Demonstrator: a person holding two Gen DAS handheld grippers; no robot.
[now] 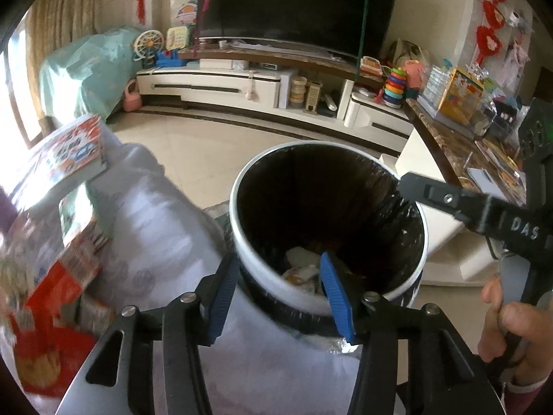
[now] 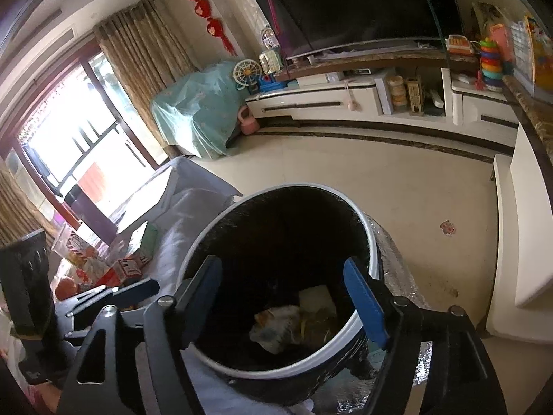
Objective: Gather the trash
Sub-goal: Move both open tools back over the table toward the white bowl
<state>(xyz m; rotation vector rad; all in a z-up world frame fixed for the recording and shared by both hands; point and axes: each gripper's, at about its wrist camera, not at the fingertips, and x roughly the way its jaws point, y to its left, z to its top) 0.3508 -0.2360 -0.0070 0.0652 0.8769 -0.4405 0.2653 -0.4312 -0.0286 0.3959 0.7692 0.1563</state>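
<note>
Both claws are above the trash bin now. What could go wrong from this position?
1. The left claw stands open astride the bin's white rim; lowering it could knock or tip the bin.
2. The right claw is open and empty over the bin's mouth; going deeper could snag the black liner.
3. The two claws are close together, so they might collide when pulled back.

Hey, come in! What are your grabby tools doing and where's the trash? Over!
Left tool and right tool both open, empty, over the trash bin. Wrappers lie at the bin's bottom. Nothing blocking.
</note>
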